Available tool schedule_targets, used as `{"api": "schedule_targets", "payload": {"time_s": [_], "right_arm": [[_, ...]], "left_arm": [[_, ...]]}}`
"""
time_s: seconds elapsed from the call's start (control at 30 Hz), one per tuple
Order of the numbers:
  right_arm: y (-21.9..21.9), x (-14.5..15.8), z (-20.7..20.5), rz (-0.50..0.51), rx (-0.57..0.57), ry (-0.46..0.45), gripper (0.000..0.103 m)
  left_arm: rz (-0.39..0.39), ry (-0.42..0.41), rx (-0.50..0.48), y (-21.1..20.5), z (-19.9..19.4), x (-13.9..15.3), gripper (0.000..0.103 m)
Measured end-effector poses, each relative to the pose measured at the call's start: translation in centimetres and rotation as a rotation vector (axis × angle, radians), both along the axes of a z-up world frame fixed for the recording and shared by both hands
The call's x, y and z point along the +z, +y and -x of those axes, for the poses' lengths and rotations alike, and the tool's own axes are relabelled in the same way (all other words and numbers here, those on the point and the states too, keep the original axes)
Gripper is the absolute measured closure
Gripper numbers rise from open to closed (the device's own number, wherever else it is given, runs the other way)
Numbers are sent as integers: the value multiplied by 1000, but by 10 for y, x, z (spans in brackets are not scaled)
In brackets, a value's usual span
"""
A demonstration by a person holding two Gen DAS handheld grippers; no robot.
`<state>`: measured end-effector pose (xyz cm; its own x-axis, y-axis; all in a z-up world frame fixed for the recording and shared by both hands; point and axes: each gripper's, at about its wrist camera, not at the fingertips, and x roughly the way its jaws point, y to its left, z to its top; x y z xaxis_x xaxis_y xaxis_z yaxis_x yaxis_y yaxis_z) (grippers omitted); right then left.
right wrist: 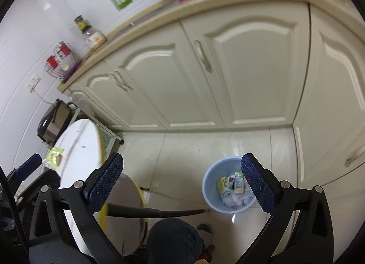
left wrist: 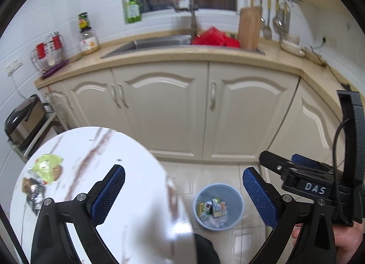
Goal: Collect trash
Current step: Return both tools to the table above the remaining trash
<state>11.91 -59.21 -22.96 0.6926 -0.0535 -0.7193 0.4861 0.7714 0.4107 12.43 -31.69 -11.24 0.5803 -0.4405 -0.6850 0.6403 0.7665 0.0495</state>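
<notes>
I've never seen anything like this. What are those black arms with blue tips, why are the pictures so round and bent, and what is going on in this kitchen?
There is no robot here. A person holds a hand tool in each hand, and each tool ends in a two-finger gripper with blue padded tips. A small wide-angle camera sits on each tool and looks forward along its fingers, which bends the picture.

One picture comes from the left gripper, the other from the right gripper. Both are open and hold nothing.

The left one hangs over a white round table, where crumpled wrappers lie: trash waiting to be collected. On the floor by the cabinets stands a blue trash bin that already holds small cartons and crumpled paper. In the left view you can also see the other gripper at the right edge, with the person's hand around it.
</notes>
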Motion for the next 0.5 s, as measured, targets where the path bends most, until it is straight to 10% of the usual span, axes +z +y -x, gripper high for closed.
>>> {"api": "schedule_targets", "payload": {"time_s": [0.5], "right_arm": [[139, 111, -28, 191, 163, -161, 0]], "left_arm": [[135, -127, 235, 188, 53, 52, 1]]}}
